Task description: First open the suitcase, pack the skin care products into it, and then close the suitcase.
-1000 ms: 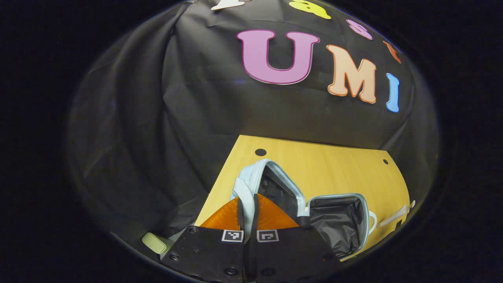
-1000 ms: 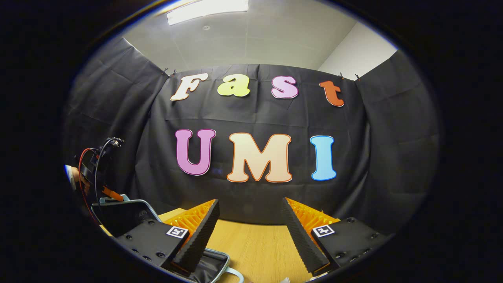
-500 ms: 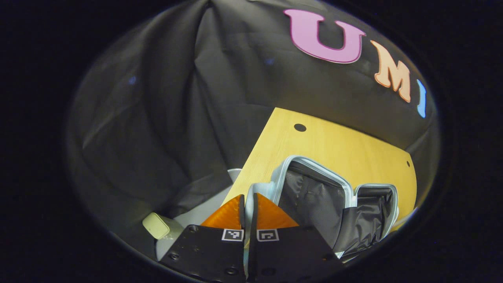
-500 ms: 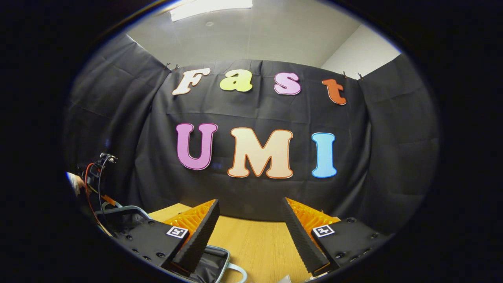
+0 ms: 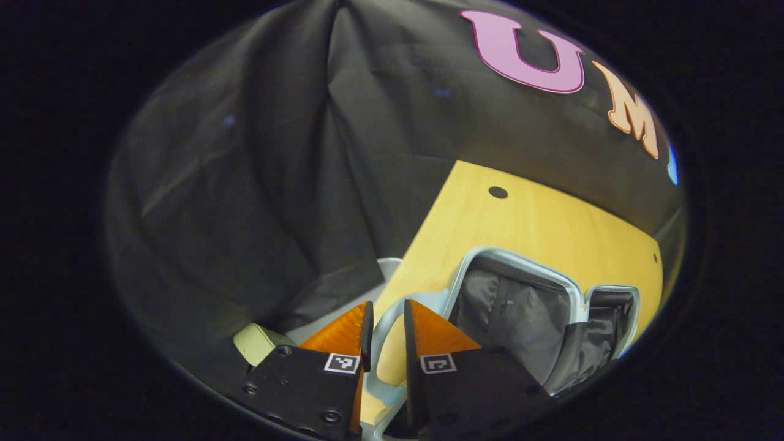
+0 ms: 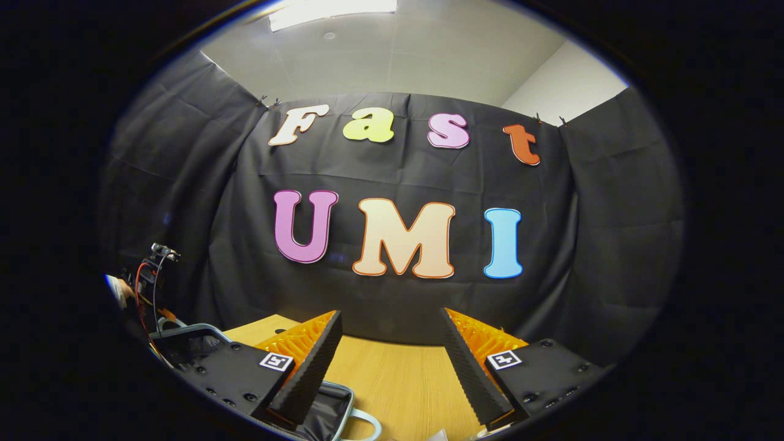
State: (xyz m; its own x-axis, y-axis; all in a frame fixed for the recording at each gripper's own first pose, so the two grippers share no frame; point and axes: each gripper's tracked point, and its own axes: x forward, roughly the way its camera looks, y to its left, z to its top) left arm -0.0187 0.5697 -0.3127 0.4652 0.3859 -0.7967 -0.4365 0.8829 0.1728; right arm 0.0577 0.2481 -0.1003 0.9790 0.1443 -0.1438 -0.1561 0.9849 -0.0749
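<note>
Two halves of the soft suitcase (image 5: 520, 306) lay open just right of the left gripper (image 5: 386, 324) — its slightly parted jaws straddling the thin, stiff-looking handle loop (image 5: 381, 331), probably the best hold — while the right gripper (image 6: 389, 361) gaped empty.

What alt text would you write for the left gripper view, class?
The left hand-held gripper has its fingers slightly parted around the pale blue handle of an open suitcase, which lies with its dark lining showing on a wooden table before black cloth.

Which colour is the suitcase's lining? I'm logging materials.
Dark grey-black lining, clearest in the left gripper view.
</note>
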